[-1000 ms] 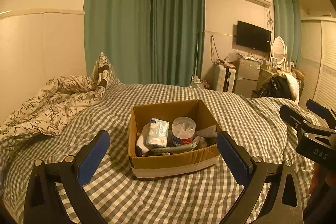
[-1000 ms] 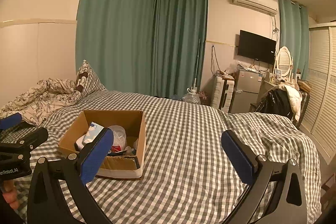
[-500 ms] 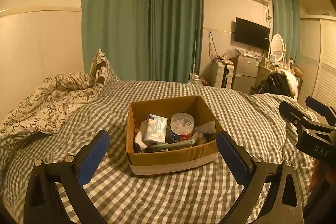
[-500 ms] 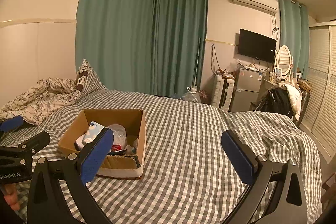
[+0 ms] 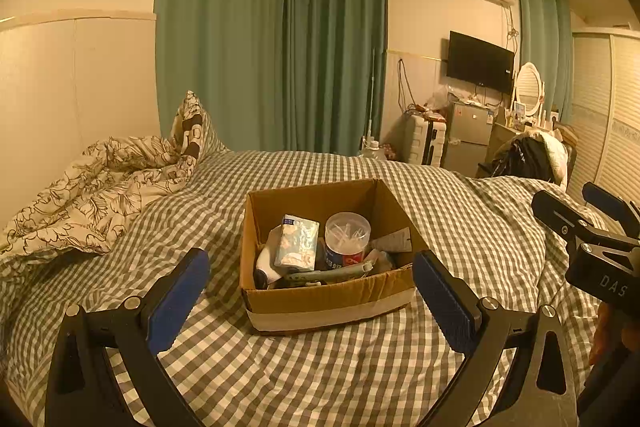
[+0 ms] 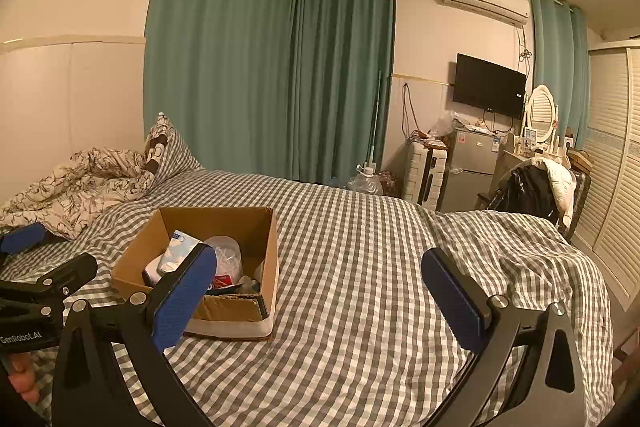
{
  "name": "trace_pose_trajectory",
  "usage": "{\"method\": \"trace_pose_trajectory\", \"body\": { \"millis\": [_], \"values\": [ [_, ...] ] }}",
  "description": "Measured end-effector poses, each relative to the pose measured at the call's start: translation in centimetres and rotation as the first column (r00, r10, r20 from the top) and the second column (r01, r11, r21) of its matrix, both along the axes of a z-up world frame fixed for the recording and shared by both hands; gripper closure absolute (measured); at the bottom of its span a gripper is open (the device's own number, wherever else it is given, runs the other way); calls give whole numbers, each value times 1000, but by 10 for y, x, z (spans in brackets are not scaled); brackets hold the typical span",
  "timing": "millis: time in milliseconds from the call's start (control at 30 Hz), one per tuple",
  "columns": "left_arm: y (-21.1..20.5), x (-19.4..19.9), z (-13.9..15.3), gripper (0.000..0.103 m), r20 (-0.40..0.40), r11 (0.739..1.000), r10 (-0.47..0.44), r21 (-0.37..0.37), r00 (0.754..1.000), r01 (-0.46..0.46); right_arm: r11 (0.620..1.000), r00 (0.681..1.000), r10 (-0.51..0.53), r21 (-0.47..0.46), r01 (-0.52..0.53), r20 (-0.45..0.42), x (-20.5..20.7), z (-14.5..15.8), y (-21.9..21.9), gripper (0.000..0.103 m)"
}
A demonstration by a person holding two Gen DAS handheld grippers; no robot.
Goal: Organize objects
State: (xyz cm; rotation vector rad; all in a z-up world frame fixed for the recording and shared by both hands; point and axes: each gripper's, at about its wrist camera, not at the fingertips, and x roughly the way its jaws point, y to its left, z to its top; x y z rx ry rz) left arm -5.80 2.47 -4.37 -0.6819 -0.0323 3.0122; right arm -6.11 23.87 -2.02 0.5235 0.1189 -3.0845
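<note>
An open cardboard box sits on the checked bed, also in the right wrist view. It holds a light blue tissue pack, a clear round tub of cotton swabs, a white object and a long pale tool. My left gripper is open and empty, just in front of the box. My right gripper is open and empty, over the bed to the right of the box. Each gripper shows at the edge of the other's view.
A crumpled floral duvet and a pillow lie at the bed's left. Green curtains hang behind. A small fridge, a TV, and a chair with clothes stand at the right.
The left gripper has tilted slightly, so the box sits a little lower and more central in its view. The right gripper has barely moved. Both stay open.
</note>
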Motion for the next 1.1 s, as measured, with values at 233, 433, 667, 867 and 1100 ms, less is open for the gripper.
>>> {"method": "trace_pose_trajectory", "body": {
  "millis": [233, 433, 667, 867, 1100],
  "values": [
    [-2, 0, -1, 0, 5, 1000, 2, 3, 1000, -2, 1000, 1000, -1, -3, 1, 3, 0, 0, 0, 0],
    [-2, -1, -3, 0, 11, 1000, 0, 0, 1000, 0, 1000, 1000, 0, -2, 0, 3, 0, 0, 0, 0],
    [-2, -1, -4, 0, 11, 1000, -16, -2, 1000, 16, 1000, 1000, 4, 1, -4, 10, -2, -2, -2, 0],
    [-1, -1, -5, 0, 16, 1000, -8, -9, 1000, 8, 1000, 1000, 6, 1, -6, 15, -3, -4, -3, 0],
    [-3, -1, -5, 0, 12, 999, 29, -24, 1000, -29, 1000, 1000, 8, 0, -8, 18, -3, -4, -3, 0]
  ]
}}
